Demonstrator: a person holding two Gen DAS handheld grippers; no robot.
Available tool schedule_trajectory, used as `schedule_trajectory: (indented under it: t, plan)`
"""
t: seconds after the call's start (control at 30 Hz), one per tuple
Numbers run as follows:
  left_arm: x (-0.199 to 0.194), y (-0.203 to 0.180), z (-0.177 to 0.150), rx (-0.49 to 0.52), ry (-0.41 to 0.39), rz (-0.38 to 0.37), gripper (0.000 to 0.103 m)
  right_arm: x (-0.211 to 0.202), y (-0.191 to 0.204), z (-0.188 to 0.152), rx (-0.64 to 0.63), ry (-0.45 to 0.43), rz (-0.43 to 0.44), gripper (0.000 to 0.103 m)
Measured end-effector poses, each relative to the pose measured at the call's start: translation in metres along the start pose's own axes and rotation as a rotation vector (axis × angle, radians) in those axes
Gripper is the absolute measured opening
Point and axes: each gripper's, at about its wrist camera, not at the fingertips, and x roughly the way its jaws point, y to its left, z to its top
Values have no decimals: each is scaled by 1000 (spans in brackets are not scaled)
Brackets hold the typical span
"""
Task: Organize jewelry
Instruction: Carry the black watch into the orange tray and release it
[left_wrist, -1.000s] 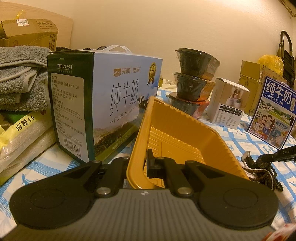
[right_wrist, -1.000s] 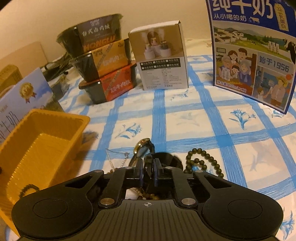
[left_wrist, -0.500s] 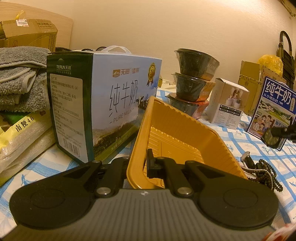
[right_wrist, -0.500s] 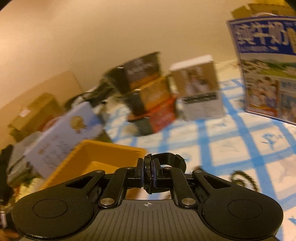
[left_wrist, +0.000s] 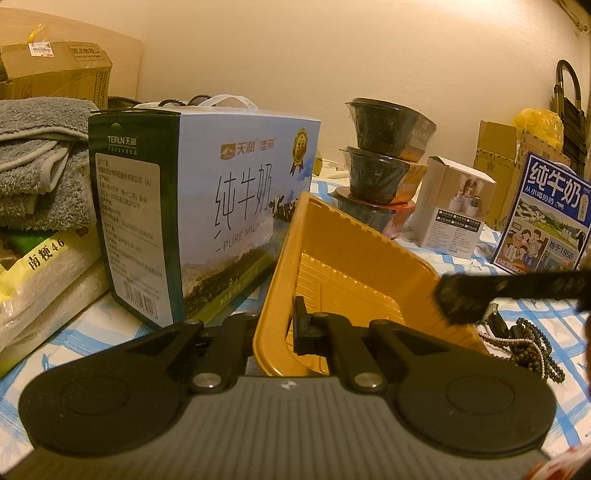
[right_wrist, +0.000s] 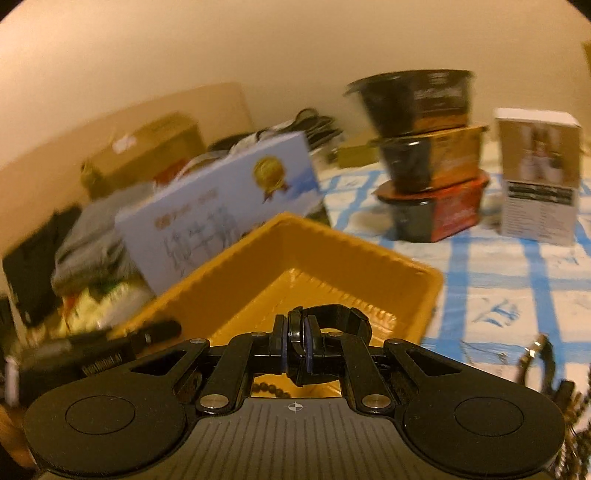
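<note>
My left gripper (left_wrist: 284, 328) is shut on the near rim of a yellow plastic tray (left_wrist: 351, 258), holding it tilted. My right gripper (right_wrist: 295, 332) is shut on a black watch (right_wrist: 340, 314), whose strap loops out to the right of the pads. It hangs over the tray (right_wrist: 295, 258), where a dark bead bracelet (right_wrist: 267, 387) lies. In the left wrist view the right gripper (left_wrist: 476, 291) enters blurred from the right, above the tray's right wall. A pile of bead strings and chains (left_wrist: 528, 339) lies on the cloth right of the tray.
A blue milk carton (left_wrist: 221, 206) stands close behind the tray's left side. Stacked black bowls (left_wrist: 384, 166), a small white box (left_wrist: 454, 210) and another blue milk box (left_wrist: 546, 214) stand behind. Folded grey towels (left_wrist: 40, 158) and rice bags (left_wrist: 44, 273) fill the left.
My right gripper has lifted the black watch off the jewelry pile and carried it left, over the yellow tray. The left gripper and the tray have not moved.
</note>
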Motion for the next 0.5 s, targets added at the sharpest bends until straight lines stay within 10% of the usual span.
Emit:
schedule_trajectory:
  t: [0.5]
  plan:
    - [2,-3,0,3,-3,-2,5,38,1,-28,-107,67,-109,10]
